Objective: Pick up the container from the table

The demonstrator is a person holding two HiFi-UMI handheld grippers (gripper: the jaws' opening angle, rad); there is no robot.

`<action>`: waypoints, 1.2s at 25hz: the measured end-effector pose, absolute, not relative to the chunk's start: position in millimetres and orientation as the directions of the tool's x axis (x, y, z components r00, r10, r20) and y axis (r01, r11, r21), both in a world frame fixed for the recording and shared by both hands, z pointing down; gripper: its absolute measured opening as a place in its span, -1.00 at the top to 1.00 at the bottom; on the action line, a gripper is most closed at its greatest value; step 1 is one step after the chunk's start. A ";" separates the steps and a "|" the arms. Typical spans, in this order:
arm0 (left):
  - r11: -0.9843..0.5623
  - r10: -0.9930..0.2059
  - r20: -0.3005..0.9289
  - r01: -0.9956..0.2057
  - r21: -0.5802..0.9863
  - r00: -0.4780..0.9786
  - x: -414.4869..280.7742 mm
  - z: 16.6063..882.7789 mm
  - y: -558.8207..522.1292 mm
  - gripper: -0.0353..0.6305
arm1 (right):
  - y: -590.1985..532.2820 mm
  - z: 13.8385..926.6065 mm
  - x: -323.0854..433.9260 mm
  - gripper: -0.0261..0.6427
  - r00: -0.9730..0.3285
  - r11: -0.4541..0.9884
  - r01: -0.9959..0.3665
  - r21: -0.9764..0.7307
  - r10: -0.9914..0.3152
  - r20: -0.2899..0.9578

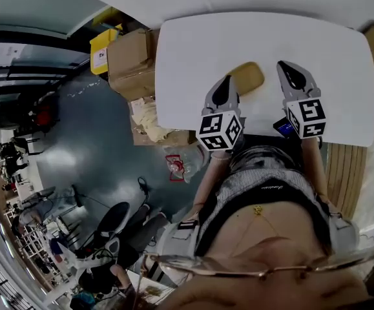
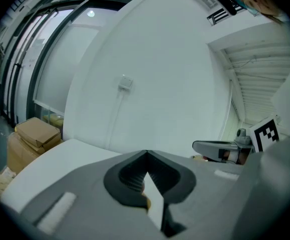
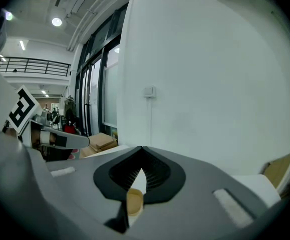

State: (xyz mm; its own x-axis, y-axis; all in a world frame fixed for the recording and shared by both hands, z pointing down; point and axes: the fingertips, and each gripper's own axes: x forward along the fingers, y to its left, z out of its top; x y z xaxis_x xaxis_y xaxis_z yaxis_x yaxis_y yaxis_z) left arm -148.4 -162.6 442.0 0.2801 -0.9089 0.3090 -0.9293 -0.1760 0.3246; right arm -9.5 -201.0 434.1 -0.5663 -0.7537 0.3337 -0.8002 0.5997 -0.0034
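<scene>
Tan container [image 1: 248,77] sits on the white worktop [image 1: 193,57] between the two grippers, at 3 o'clock off the left gripper [image 1: 227,81] and 9 o'clock off the right gripper [image 1: 285,66]. Both sets of jaws are closed tight, holding nothing.

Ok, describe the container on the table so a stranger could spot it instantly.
Find the white table in the head view. On it, between the left gripper and the right gripper, lies the container. It's a smooth tan oval; the cardboard boxes beside the table are square-edged.
</scene>
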 end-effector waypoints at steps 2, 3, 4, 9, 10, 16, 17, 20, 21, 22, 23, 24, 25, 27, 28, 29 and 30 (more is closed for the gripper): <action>-0.191 -0.903 0.308 -0.923 0.333 0.298 -160.4 444.6 -165.7 0.89 | -201.2 437.4 -19.5 0.84 -0.551 0.583 -0.812 -0.008 -0.763 0.339; -0.197 -0.903 0.305 -0.922 0.334 0.304 -166.7 445.1 -167.3 0.89 | -201.1 439.2 -25.0 0.84 -0.546 0.578 -0.816 -0.008 -0.765 0.342; -0.202 -0.902 0.303 -0.920 0.335 0.308 -172.4 445.7 -168.9 0.89 | -201.1 440.8 -30.3 0.84 -0.541 0.575 -0.818 -0.007 -0.767 0.346; -0.235 -0.888 0.303 -0.907 0.349 0.347 -190.5 448.9 -173.3 0.89 | -203.7 439.0 -50.6 0.84 -0.513 0.548 -0.837 0.003 -0.784 0.350; -0.240 -0.885 0.304 -0.905 0.352 0.354 -193.5 449.8 -174.1 0.89 | -205.3 437.9 -53.9 0.84 -0.505 0.541 -0.841 0.005 -0.790 0.348; -0.270 -0.871 0.300 -0.890 0.367 0.388 -205.4 451.9 -177.4 0.89 | -213.2 435.1 -62.8 0.84 -0.461 0.497 -0.868 0.020 -0.819 0.343; -0.277 -0.868 0.299 -0.887 0.370 0.396 -206.3 452.3 -177.8 0.89 | -214.1 435.8 -62.7 0.84 -0.451 0.487 -0.873 0.022 -0.823 0.345; -0.295 -0.859 0.300 -0.880 0.372 0.414 -211.3 454.2 -178.1 0.89 | -216.0 439.3 -64.2 0.84 -0.424 0.461 -0.887 0.024 -0.834 0.352; -0.300 -0.856 0.302 -0.879 0.371 0.419 -213.6 455.1 -178.3 0.89 | -216.4 440.7 -65.3 0.84 -0.417 0.454 -0.891 0.024 -0.837 0.354; -0.304 -0.853 0.303 -0.877 0.371 0.424 -215.9 456.3 -178.4 0.89 | -216.5 442.0 -66.7 0.84 -0.410 0.448 -0.894 0.026 -0.839 0.357; -0.307 -0.851 0.305 -0.876 0.373 0.428 -218.1 457.5 -178.3 0.89 | -216.2 443.2 -68.1 0.84 -0.405 0.444 -0.896 0.028 -0.841 0.359; -0.310 -0.848 0.307 -0.874 0.374 0.432 -220.0 458.7 -178.0 0.89 | -215.5 444.2 -69.4 0.84 -0.402 0.441 -0.897 0.030 -0.842 0.361; -0.311 -0.846 0.309 -0.873 0.376 0.435 -221.4 459.9 -177.4 0.89 | -214.6 444.7 -70.4 0.84 -0.399 0.439 -0.898 0.032 -0.842 0.362; -0.316 -0.840 0.314 -0.870 0.377 0.442 -221.8 461.9 -176.8 0.89 | -213.3 445.1 -70.6 0.84 -0.393 0.435 -0.900 0.037 -0.844 0.365; -0.319 -0.837 0.317 -0.869 0.378 0.445 -220.8 462.9 -176.8 0.89 | -212.9 445.8 -69.9 0.84 -0.390 0.433 -0.901 0.039 -0.844 0.368; -0.321 -0.835 0.320 -0.868 0.378 0.448 -219.2 464.3 -177.1 0.89 | -212.5 447.2 -68.9 0.84 -0.388 0.432 -0.901 0.039 -0.843 0.371; -0.321 -0.833 0.323 -0.868 0.379 0.449 -217.5 465.7 -177.7 0.89 | -212.4 449.1 -67.8 0.84 -0.389 0.433 -0.901 0.037 -0.841 0.375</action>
